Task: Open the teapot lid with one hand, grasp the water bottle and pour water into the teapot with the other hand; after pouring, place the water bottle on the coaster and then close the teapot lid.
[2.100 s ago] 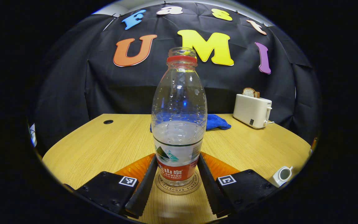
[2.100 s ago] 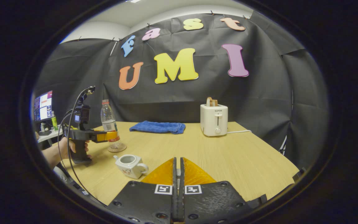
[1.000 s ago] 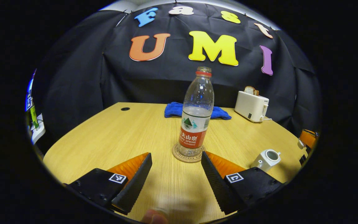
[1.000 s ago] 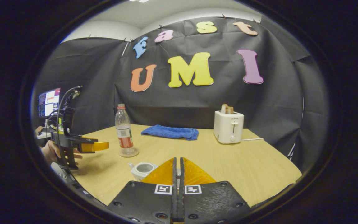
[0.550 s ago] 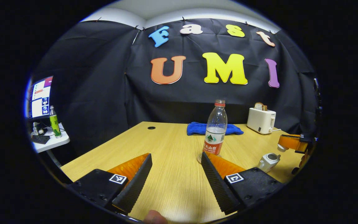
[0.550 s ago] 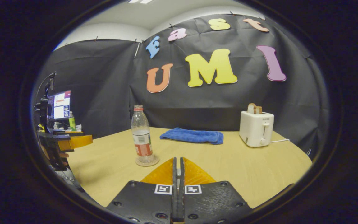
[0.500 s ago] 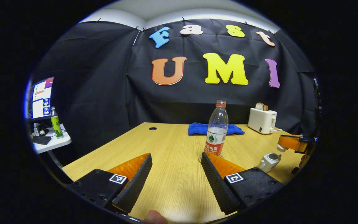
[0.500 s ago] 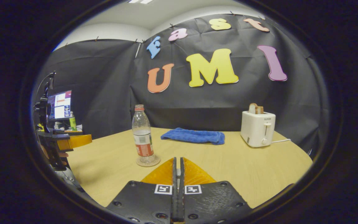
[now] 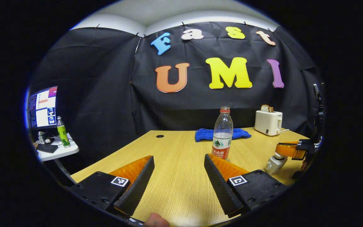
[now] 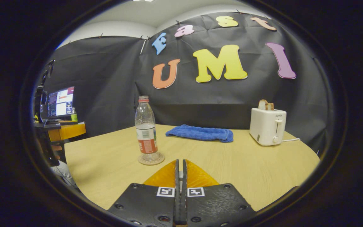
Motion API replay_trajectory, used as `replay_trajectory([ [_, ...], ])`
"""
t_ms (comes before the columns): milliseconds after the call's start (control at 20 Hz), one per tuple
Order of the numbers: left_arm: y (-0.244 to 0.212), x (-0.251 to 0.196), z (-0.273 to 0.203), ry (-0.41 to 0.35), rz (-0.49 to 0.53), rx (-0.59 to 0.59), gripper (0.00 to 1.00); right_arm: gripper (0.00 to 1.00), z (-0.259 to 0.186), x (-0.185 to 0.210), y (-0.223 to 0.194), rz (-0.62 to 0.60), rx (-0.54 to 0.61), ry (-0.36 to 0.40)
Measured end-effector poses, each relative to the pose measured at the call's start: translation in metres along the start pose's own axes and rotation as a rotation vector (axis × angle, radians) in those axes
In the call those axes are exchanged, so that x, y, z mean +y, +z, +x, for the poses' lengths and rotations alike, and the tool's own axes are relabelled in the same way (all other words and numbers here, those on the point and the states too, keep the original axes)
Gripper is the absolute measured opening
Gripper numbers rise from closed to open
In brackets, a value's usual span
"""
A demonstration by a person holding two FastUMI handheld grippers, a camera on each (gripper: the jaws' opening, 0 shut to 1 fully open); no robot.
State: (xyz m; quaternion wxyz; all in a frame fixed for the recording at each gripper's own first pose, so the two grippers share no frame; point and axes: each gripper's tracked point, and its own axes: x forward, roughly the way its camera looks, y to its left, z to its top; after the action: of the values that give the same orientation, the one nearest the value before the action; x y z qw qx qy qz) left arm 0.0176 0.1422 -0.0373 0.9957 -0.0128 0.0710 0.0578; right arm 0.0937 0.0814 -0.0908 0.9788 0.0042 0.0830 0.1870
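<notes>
On the wooden surface [image 10: 232, 157] the water bottle [image 10: 146, 129] stands upright on its round coaster [image 10: 151, 159], uncapped and part full. Near it in the left gripper view, the left gripper [image 9: 178, 179] hangs with fingers spread wide, holding nothing, one finger hiding the coaster. At that view's right edge the teapot [image 9: 275, 162] sits partly covered by the right gripper [image 9: 287, 150]. Seen in the right gripper view, the right gripper's fingers [image 10: 177, 201] are pressed together; whether they pinch the lid is too hidden to tell. Farther off lie a blue cloth [image 10: 200, 133] and a toaster [image 10: 267, 126].
</notes>
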Motion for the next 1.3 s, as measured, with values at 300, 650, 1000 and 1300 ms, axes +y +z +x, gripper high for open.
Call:
replay_trajectory([
  [300,0.005,-0.006,-0.003,-0.010,0.005,-0.010,0.99,0.00,-0.002,0.002,-0.005,-0.021,0.002,-0.002],
  [650,0.015,-0.019,-0.006,-0.030,0.001,-0.029,0.99,0.13,-0.004,-0.001,0.000,-0.010,-0.016,-0.013],
  [1000,0.051,-0.069,-0.011,-0.107,-0.052,-0.119,0.99,0.96,-0.068,-0.055,0.070,-0.012,-0.194,-0.225],
  [1300,0.080,-0.120,-0.032,-0.160,-0.044,-0.182,0.99,0.96,-0.146,-0.090,0.111,-0.027,-0.286,-0.373],
])
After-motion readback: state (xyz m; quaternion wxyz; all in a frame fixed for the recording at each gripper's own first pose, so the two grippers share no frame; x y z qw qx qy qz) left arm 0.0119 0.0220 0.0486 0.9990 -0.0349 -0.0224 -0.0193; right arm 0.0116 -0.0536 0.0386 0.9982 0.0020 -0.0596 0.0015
